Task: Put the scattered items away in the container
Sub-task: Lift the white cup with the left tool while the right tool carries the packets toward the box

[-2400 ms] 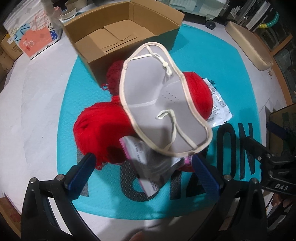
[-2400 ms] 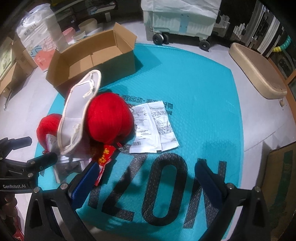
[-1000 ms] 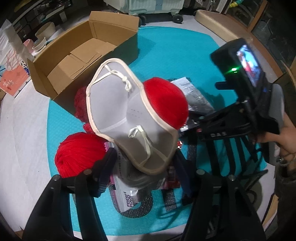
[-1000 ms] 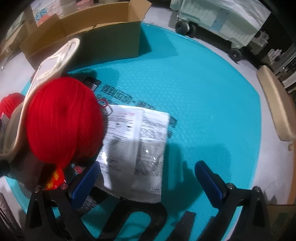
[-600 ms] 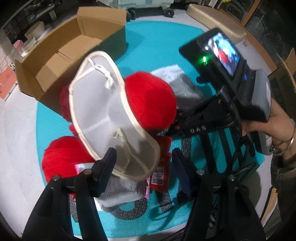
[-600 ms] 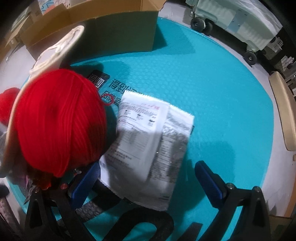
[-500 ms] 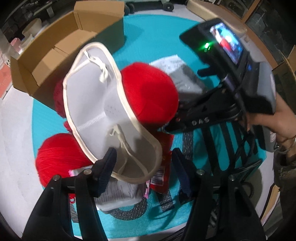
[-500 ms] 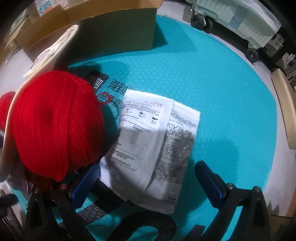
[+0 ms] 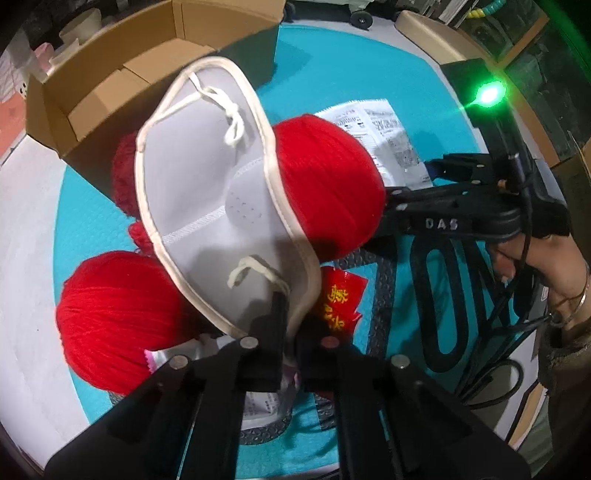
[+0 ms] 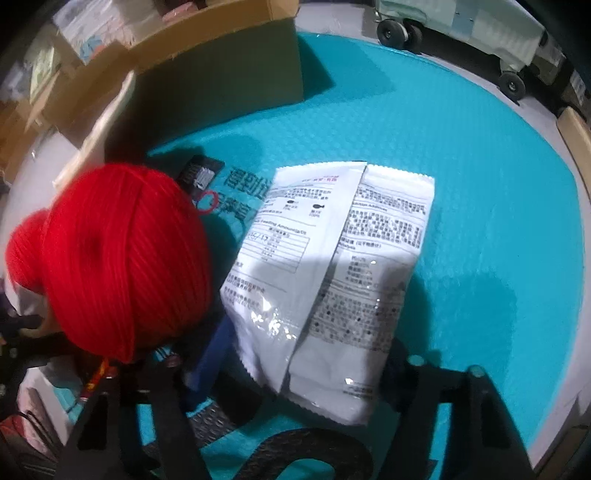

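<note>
A grey face mask [image 9: 207, 192] with cream trim lies across red yarn balls [image 9: 325, 184] [image 9: 110, 317] on the teal mat. My left gripper [image 9: 291, 332] is shut on the mask's near edge, beside its lower ear loop. A small red packet [image 9: 340, 299] and a silver pouch [image 9: 258, 402] lie under that edge. In the right wrist view a white printed packet [image 10: 332, 266] lies flat on the mat next to a yarn ball [image 10: 122, 258]. My right gripper [image 10: 306, 358] is closing around the packet's near end, its pads at the two long edges, and I see no squeeze.
The open cardboard box [image 9: 110, 96] stands at the far side of the mat [image 10: 461, 166], right behind the pile. A third, darker red ball [image 9: 123, 177] rests against the box wall. The person's hand [image 9: 517, 254] holds the right gripper close to the pile. A wheeled unit [image 10: 461, 22] stands beyond the mat.
My left jaws have shut on the mask's edge. My right jaws have narrowed around the white packet, and both grippers have sunk closer to the mat.
</note>
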A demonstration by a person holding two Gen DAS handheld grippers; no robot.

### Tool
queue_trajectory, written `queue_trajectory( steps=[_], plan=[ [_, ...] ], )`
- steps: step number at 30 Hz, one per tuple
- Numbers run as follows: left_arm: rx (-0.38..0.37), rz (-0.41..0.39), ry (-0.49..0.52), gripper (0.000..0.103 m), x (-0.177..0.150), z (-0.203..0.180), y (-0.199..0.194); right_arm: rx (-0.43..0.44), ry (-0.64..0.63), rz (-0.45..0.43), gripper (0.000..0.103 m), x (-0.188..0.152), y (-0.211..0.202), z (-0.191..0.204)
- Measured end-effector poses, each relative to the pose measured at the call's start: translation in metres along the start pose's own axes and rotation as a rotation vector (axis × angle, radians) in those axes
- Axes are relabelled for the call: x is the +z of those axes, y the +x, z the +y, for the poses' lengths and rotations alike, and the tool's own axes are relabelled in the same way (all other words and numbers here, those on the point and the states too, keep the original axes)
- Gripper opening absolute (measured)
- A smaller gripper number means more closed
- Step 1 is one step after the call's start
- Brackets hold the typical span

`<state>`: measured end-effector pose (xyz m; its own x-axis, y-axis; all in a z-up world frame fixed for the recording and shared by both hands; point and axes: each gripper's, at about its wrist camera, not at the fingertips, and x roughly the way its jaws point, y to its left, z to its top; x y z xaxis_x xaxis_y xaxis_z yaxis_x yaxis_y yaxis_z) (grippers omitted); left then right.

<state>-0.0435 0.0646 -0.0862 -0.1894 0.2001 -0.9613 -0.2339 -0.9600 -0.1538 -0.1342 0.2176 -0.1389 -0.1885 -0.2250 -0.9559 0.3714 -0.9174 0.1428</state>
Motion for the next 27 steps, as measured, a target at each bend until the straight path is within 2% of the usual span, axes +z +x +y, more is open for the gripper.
queue_trajectory(
  steps=[3, 4, 7, 16, 17, 27],
  plan=[
    [0.012, -0.021, 0.009, 0.004, -0.002, -0.003, -0.008, 0.051, 0.047, -0.018, 0.051, -0.001, -0.004, -0.008],
    [0.008, -0.026, 0.008, 0.004, -0.002, -0.004, -0.01, 0.059, 0.058, -0.024, 0.044, -0.002, -0.004, -0.01],
    [0.016, -0.055, 0.022, 0.004, -0.003, -0.005, -0.022, 0.066, 0.077, -0.055, 0.041, -0.005, -0.01, -0.011],
    [0.022, -0.11, 0.01, 0.004, -0.005, 0.005, -0.047, 0.026, 0.124, -0.129, 0.039, -0.027, -0.03, -0.014],
    [0.024, -0.115, 0.009, 0.004, -0.006, 0.006, -0.051, 0.022, 0.126, -0.133, 0.039, -0.034, -0.034, -0.002],
    [0.034, -0.19, 0.036, 0.004, -0.006, 0.002, -0.095, 0.005, 0.119, -0.165, 0.039, -0.053, -0.069, 0.018]
  ],
)
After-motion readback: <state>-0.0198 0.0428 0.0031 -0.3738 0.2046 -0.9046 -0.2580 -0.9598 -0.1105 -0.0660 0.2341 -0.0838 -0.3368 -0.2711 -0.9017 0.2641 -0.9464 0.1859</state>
